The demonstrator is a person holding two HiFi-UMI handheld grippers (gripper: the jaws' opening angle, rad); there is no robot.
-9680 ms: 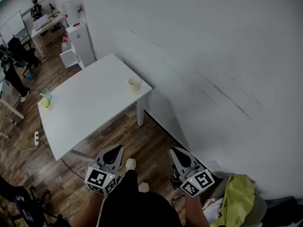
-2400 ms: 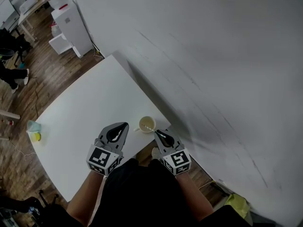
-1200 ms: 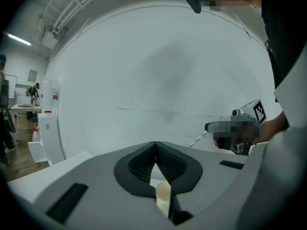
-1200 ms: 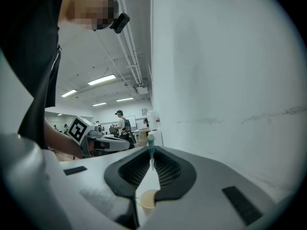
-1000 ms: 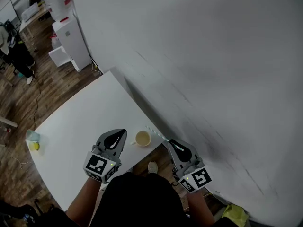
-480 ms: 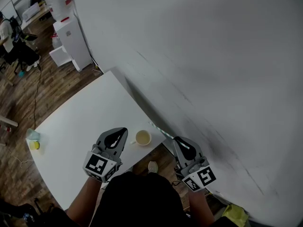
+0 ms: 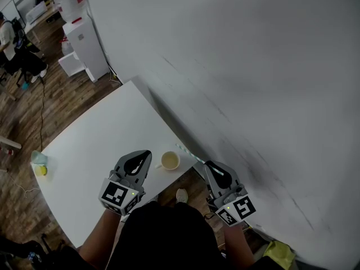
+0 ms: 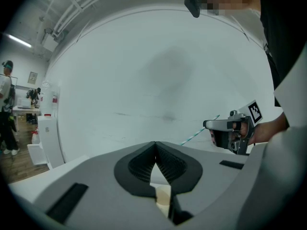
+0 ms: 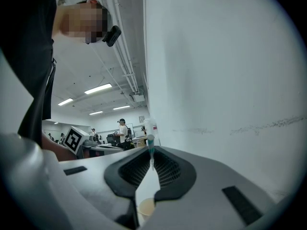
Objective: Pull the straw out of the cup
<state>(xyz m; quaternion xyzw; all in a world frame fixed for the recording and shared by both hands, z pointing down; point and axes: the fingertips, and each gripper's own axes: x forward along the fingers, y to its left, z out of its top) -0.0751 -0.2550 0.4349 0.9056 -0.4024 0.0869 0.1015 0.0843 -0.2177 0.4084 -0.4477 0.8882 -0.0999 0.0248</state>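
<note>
The right hand-held gripper (image 9: 151,153) is pinching the straw (image 7: 190,154) between narrowly set jaws. In its own view the straw's end is poking out just past the tips. This gripper is hanging off the bench (image 7: 95,145) at its near corner, close to the white wall (image 7: 253,66). The straw, striped teal and white, is sitting clear of the cup (image 7: 169,160). It is slanting through the air from the jaws toward the wall side of the cup, its free end near the rim but apart from it. The cup is standing upright at the bench's edge, between the two grippers. The left hand-held gripper (image 7: 145,155) is hovering over the bench just beside the cup. Its jaws are meeting at the tips and gripping nothing, and the cup is showing through the gap below them.
</note>
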